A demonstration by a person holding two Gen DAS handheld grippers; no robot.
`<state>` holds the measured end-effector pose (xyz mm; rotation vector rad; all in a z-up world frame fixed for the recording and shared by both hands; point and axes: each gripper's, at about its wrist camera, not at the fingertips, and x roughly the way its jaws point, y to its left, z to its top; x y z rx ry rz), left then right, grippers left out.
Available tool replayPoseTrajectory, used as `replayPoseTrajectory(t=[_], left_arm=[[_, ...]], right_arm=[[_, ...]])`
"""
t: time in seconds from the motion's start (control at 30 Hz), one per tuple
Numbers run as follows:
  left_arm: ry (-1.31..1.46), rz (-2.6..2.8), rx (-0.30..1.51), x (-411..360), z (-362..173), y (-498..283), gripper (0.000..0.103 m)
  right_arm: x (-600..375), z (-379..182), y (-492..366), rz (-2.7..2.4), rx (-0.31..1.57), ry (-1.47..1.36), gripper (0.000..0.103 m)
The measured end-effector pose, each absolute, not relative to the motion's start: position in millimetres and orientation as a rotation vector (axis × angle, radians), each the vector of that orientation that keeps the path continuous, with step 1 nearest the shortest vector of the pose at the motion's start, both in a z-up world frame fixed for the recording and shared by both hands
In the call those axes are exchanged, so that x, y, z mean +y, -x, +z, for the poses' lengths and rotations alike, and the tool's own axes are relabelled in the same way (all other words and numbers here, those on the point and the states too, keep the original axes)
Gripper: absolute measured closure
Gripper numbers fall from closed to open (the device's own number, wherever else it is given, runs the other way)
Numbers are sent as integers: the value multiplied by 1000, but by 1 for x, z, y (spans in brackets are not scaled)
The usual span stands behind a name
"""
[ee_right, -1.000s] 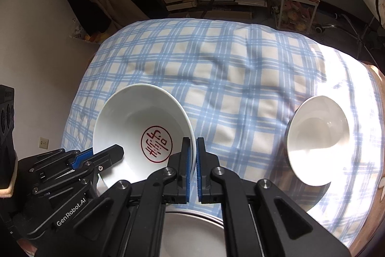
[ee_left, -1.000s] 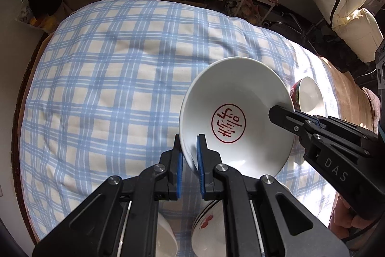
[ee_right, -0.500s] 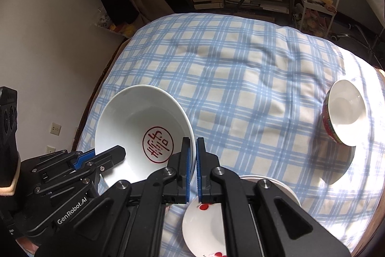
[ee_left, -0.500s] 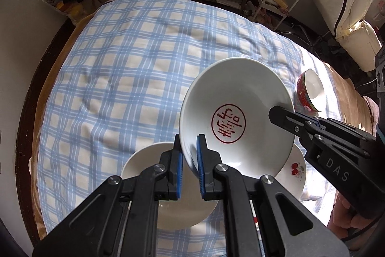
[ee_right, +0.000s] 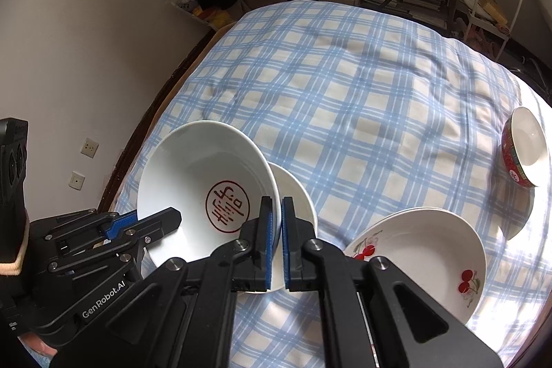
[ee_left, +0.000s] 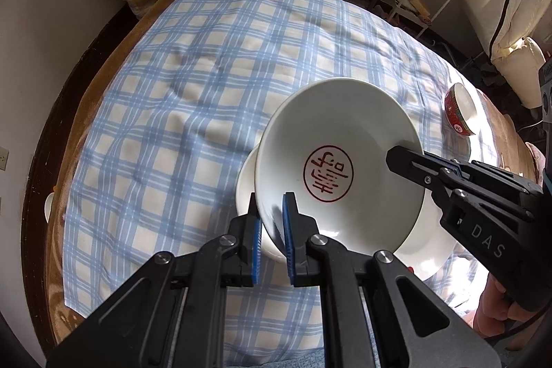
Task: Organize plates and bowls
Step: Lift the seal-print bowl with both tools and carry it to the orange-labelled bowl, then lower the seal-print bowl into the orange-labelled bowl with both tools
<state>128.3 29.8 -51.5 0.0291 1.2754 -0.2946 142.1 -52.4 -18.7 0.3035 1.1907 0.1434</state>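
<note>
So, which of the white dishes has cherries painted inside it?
The shallow plate lying on the checked cloth. The held bowl carries a red round seal instead, and the small bowl is red outside, plain inside.

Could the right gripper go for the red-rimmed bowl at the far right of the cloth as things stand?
Probably not yet. The right gripper is shut on the rim of the big white bowl, which the left gripper also grips. The red-rimmed bowl sits unobstructed across open checked cloth.
</note>
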Motion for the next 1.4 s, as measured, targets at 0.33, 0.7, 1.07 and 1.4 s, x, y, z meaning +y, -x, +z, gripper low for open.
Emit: replayPoseTrajectory(t=[0.33, 0.7, 1.07, 1.4], left_arm=[[-8, -294, 1287, 33, -84, -119, 92], [-42, -288, 1287, 30, -105, -124, 92], [-40, -300, 1281, 27, -108, -124, 92], [-23, -302, 1297, 29, -115, -129, 92]], right_arm=[[-49, -49, -132, 126, 1221, -288, 97], [-46, -73, -132, 117, 1225, -288, 97], [-46, -75, -130, 104, 1219, -276, 96], [-41, -78, -132, 102, 1230, -225, 96]])
